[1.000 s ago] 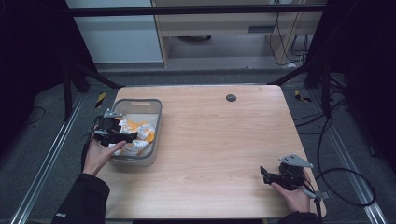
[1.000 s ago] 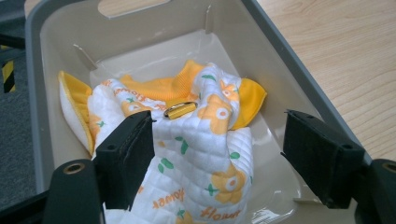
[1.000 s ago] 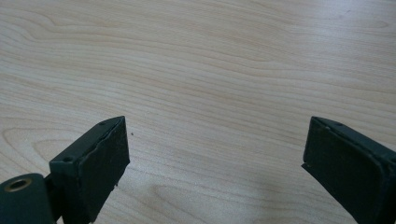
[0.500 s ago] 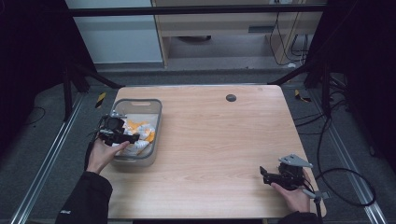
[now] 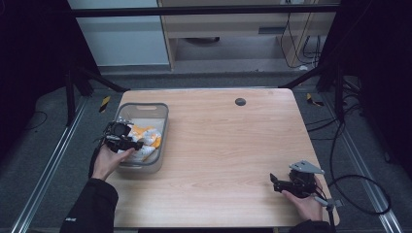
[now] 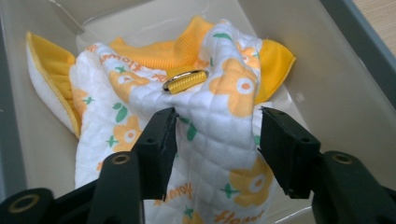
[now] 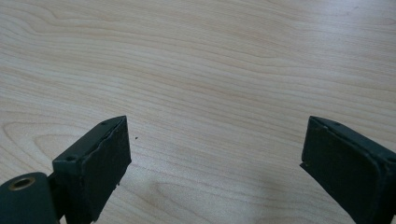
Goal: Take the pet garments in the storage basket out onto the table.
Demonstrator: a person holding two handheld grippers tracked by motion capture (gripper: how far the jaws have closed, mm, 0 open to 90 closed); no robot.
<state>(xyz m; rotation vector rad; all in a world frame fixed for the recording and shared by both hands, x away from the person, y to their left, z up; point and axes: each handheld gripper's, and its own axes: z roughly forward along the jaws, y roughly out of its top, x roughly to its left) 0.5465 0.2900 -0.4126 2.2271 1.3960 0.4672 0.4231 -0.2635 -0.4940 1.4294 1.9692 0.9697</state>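
We take the work in hand to be lifting the quilted white cloth with orange flower print and yellow trim (image 6: 205, 126) out of the translucent grey plastic bin (image 5: 163, 127), which sits on the left side of the pale wooden table (image 5: 228, 155).

Step in hand, as we judge it: the grasp. The left gripper (image 5: 130, 144) reaches into the bin, and its jaws have just been closing with a raised fold of the cloth between them. In the left gripper view the fabric bulges between the two black pads (image 6: 159, 144); both pads meet the cloth and the fold looks pinched, so we read a grip taking hold, though how firm it is we cannot tell.

The next move calls for finishing the squeeze, then a straight lift clear of the bin's rim, watching that the loose yellow edges do not drag on the wall.

The right gripper (image 5: 278, 183) rests low at the table's near right corner, well apart from the bin; its jaws stand wide apart over bare wood, nothing between them.

Views compared: the high view gives the layout of bin, table and both hands, plus a small dark round disc (image 5: 240, 101) near the far edge. The left gripper view adds the cloth's print, a small yellow ribbed loop with a metal ring (image 6: 186, 80) atop the fold, and the pads' contact. The right gripper view confirms the gap between its pads (image 7: 100, 163).
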